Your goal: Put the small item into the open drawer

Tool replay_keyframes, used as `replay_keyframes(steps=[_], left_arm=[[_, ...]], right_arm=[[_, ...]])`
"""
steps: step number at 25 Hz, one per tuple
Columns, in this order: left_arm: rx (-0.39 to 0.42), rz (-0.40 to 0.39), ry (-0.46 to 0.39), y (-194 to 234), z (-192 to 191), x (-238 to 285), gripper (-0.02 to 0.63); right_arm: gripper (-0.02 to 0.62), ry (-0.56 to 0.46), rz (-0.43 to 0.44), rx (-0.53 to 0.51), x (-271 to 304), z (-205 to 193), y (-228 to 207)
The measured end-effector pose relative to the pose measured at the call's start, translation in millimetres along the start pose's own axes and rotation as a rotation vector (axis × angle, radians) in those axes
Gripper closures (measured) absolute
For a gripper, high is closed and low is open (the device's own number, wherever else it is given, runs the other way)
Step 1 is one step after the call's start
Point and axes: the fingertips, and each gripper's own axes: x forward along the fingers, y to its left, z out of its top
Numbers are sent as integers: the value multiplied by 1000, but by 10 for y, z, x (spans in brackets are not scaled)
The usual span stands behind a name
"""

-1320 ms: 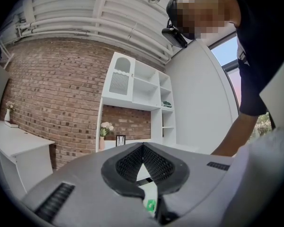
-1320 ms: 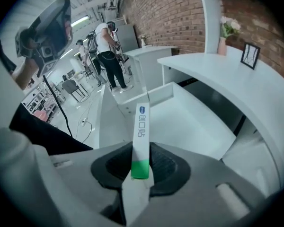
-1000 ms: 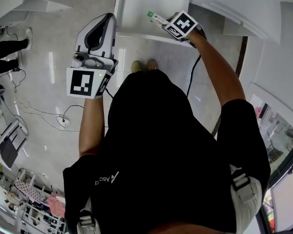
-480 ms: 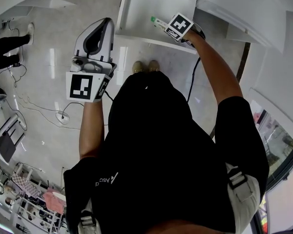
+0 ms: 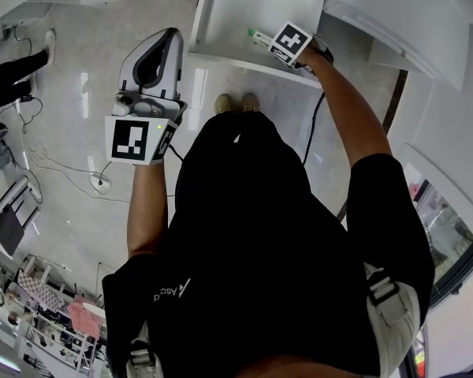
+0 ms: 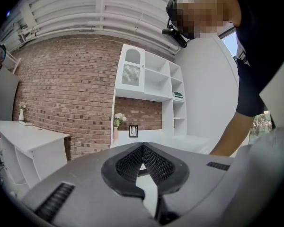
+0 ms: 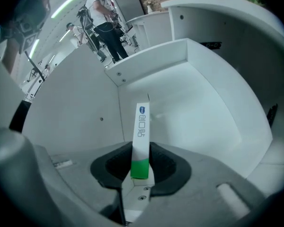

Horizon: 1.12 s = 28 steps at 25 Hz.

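**Your right gripper** (image 7: 142, 151): arm stretched forward, pointing steeply down into the open drawer (image 7: 154, 60). The fingers are clamped on the small tube (image 7: 141, 126). Its green end sits between the pads and its white length projects straight beyond the fingertips.

**Your left gripper** (image 6: 142, 146): forearm bent, held about level. The fingertips are together with nothing between them. In the head view it sits left of the drawer, over glossy pale floor (image 5: 79, 93).

**Drawer:** white and smooth-walled. Its back corner lies just beyond the tube's tip.

**Room beyond the left fingers:** white table (image 6: 26, 131), white shelf unit (image 6: 151, 82), brick wall (image 6: 61, 84).

**Beyond the drawer's rim:** a person (image 7: 102, 18) standing among equipment.

**Not determinable:**
- whether the tube's tip touches the drawer floor
- the tube's print, too small to read
- the drawer's near edge, covered by your gripper body
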Motion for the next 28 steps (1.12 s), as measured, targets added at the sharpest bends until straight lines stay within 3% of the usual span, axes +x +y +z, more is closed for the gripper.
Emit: replay_keyframes(steps=[11, 17, 22, 28], left_arm=[[-7, -2, -14, -60, 31, 73, 607], [-11, -23, -13, -130, 54, 125, 607], [-21, -66, -46, -292, 125, 144, 607], [-9, -121, -76, -456, 249, 124, 607]], right_arm=[[480, -12, 40, -17, -15, 5, 25], [479, -84, 73, -37, -260, 112, 152], [486, -211, 47, -52, -625, 228, 304], [518, -466, -23, -69, -1374, 523, 589]])
